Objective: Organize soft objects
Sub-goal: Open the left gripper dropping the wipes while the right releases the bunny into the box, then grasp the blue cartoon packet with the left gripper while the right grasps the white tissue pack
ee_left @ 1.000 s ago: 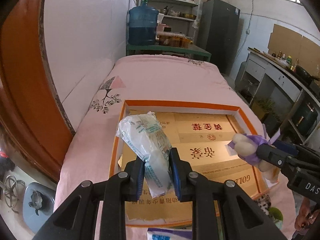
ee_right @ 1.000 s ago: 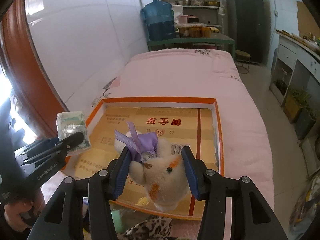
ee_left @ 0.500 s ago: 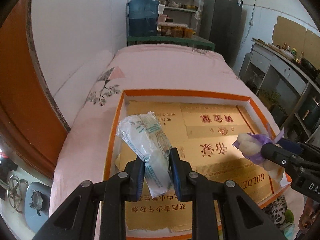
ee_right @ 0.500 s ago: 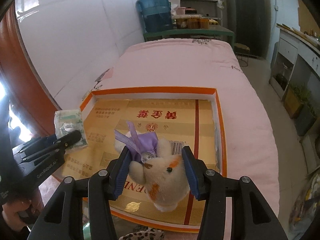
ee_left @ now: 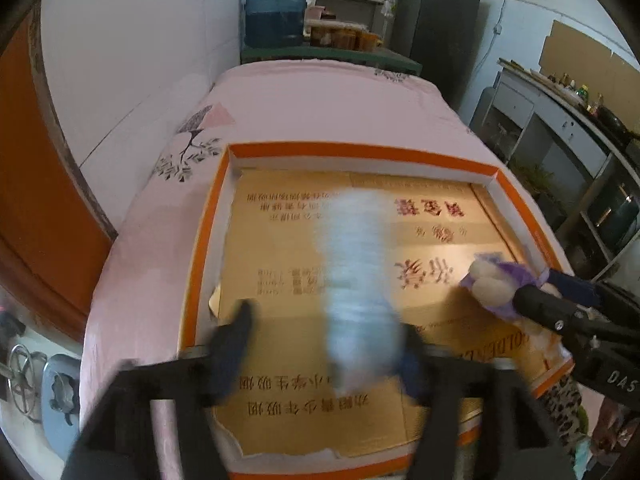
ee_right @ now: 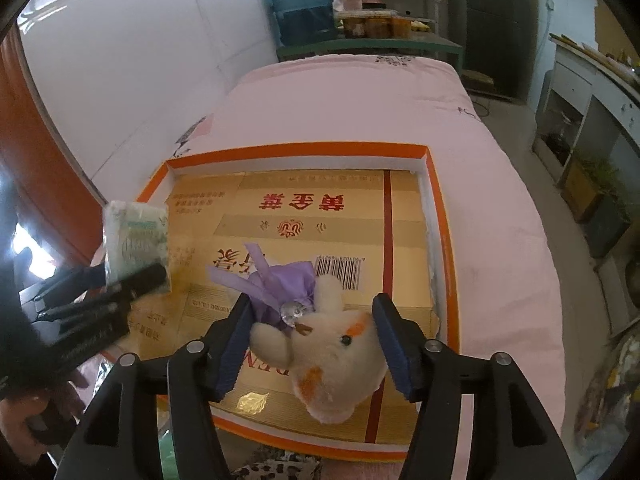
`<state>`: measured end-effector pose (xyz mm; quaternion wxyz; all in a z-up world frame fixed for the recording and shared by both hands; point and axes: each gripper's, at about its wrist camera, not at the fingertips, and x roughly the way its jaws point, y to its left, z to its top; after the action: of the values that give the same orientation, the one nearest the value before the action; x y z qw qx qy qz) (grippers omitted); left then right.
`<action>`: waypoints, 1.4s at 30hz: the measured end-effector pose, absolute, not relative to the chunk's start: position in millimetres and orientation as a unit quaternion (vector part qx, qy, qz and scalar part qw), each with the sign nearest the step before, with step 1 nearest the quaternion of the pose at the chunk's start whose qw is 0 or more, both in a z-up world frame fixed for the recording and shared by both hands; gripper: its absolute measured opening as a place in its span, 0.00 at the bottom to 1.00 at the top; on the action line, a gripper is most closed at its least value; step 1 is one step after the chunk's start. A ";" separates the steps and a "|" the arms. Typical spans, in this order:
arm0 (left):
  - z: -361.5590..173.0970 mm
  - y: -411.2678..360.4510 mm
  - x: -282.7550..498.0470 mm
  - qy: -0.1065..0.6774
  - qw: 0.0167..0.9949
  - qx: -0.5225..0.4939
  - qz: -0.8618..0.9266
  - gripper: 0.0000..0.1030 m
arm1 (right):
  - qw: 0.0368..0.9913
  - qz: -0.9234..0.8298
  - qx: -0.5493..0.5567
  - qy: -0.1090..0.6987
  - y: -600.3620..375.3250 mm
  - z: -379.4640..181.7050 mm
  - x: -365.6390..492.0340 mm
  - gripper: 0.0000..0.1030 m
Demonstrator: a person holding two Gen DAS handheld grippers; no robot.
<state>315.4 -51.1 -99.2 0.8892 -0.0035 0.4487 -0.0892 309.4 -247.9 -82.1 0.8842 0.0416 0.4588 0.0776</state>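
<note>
The left gripper [ee_left: 326, 344] is opening, its jaws spread; the tissue pack [ee_left: 358, 288] sits between them as a motion blur, contact unclear, over the orange tray [ee_left: 360, 152]. The right gripper [ee_right: 312, 338] is opening too; the plush [ee_right: 332, 356] lies between its pads, its far side apparently free.

A bed [ee_right: 352, 96] covered by a pale pink quilt [ee_left: 320, 104] is seen along a white wall. A printed branch-and-triangle motif [ee_left: 192, 140] is shown near the quilt's left edge. A shallow orange-rimmed cardboard tray [ee_right: 296, 150], lined with flattened gold cardboard [ee_right: 304, 216] bearing red characters, is laid directly on the quilt.
</note>
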 end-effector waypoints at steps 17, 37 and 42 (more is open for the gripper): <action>-56.5 -47.6 263.7 0.357 0.927 0.029 -0.113 0.75 | 0.911 0.069 0.018 0.406 -233.2 -45.7 271.4 0.63; -4.7 -24.4 160.5 0.269 0.954 -0.001 -0.135 0.75 | 0.934 0.073 0.004 0.351 -211.3 2.9 169.4 0.63; 2.2 -18.7 133.4 0.251 0.959 -0.002 -0.133 0.75 | 0.935 0.078 -0.001 0.346 -205.4 7.7 143.2 0.63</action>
<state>133.4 -18.7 2.2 0.9588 -0.0016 0.2511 -0.1325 143.2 -205.4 7.7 0.9350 -0.0011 0.3460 0.0782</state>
